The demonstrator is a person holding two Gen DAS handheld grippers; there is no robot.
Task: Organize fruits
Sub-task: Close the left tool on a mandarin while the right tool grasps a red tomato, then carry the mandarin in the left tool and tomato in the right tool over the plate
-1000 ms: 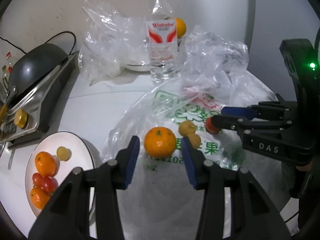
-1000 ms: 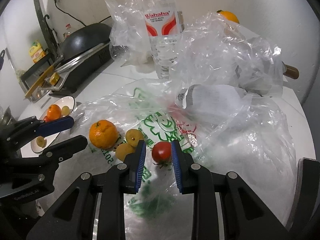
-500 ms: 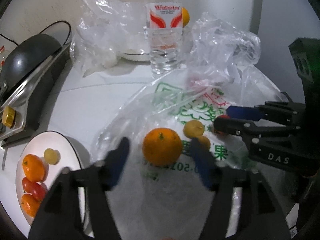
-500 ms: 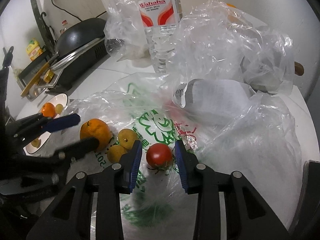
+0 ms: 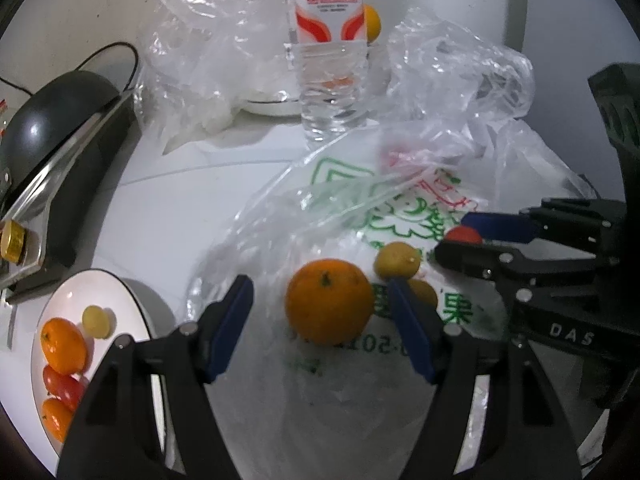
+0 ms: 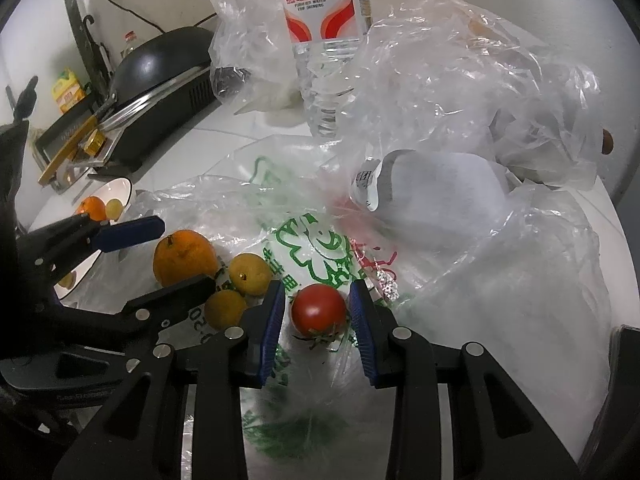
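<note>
An orange (image 5: pixel 329 301) lies on a printed plastic bag (image 5: pixel 360 208), with two small yellow fruits (image 5: pixel 397 259) beside it. My left gripper (image 5: pixel 320 300) is open, its blue pads on either side of the orange with gaps. A red tomato (image 6: pixel 318 309) lies on the bag between the open fingers of my right gripper (image 6: pixel 318 312); small gaps show on both sides. A white plate (image 5: pixel 132 304) at lower left holds oranges, tomatoes and a green grape. The orange (image 6: pixel 185 257) also shows in the right wrist view.
A Wahaha water bottle (image 5: pixel 329 60) stands at the back with an orange (image 5: pixel 371 20) behind it. Crumpled clear bags (image 6: pixel 460 80) lie around a white wrapped pack (image 6: pixel 436 188). A black wok on a stove (image 5: pixel 52 120) is at left.
My left gripper opened wider and moved forward around the orange. My right gripper opened slightly and moved forward, the tomato now between its pads.
</note>
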